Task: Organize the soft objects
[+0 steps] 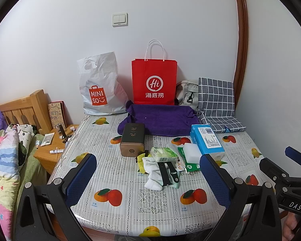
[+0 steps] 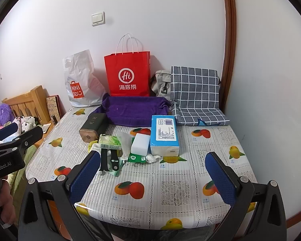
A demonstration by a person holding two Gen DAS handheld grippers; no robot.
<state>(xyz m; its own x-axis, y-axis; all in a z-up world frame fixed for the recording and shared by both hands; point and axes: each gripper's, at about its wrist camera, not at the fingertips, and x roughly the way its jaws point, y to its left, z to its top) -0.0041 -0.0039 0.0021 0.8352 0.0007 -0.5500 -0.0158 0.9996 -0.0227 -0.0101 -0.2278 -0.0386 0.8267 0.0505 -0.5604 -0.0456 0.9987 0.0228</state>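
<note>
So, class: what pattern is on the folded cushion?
Grey cushion with a white grid check; clearest in the right wrist view.

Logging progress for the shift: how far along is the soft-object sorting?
Nothing looks sorted yet. The open left gripper and open right gripper hold nothing. The white sock, blue tissue pack and white sponge block sit piled mid-table; the purple cloth tray holds nothing visible.

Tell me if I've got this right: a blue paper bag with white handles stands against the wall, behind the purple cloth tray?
Not quite: the paper bag is red, not blue, as the left wrist view shows. It does have white handles and stands against the wall behind the purple cloth tray.
</note>
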